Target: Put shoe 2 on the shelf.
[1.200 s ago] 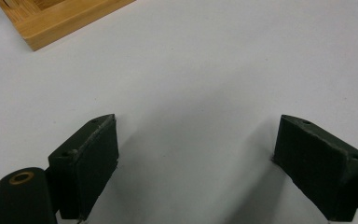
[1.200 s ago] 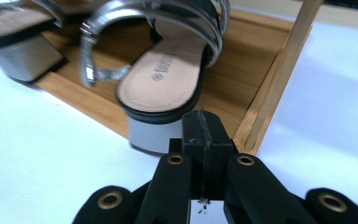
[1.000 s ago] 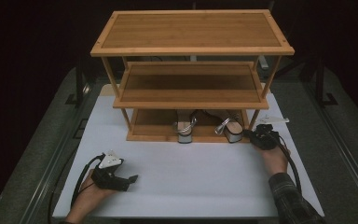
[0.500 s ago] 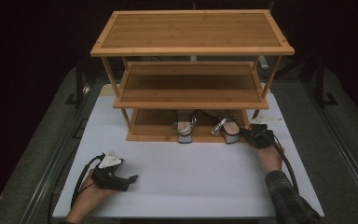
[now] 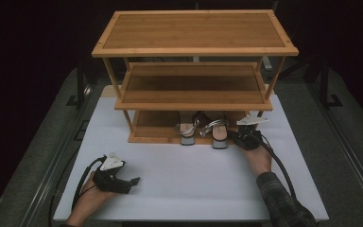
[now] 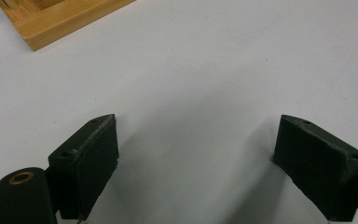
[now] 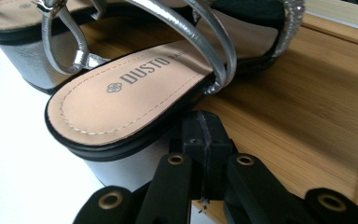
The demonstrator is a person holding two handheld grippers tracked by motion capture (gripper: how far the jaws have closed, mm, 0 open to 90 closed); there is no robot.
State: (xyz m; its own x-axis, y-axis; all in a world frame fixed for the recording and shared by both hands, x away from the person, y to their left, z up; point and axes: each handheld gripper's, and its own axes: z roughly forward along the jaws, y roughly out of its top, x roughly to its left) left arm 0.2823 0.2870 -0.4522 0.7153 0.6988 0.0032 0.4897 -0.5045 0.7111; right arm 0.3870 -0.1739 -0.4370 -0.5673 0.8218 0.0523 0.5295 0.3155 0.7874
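White padding covers the table (image 5: 194,179), with dark floor all around it. On the padding stands a three-level wooden shoe rack (image 5: 194,85), my landmark for everything else.

On the rack's bottom shelf I see two silver strappy sandals side by side, their block heels at the shelf's front edge. The right sandal (image 5: 219,132) has a tan insole printed "DUSTO" and a black-edged sole; the left sandal (image 5: 186,132) sits just beside it.

My right gripper (image 5: 236,135) is at the front of the bottom shelf, just to the right of the right sandal's heel. In the right gripper view its jaws are pressed together with nothing between them, the tips right against the side of that heel (image 7: 121,168).

My left gripper (image 5: 131,182) rests on the padding well in front of the rack's left corner, jaws spread wide and empty.
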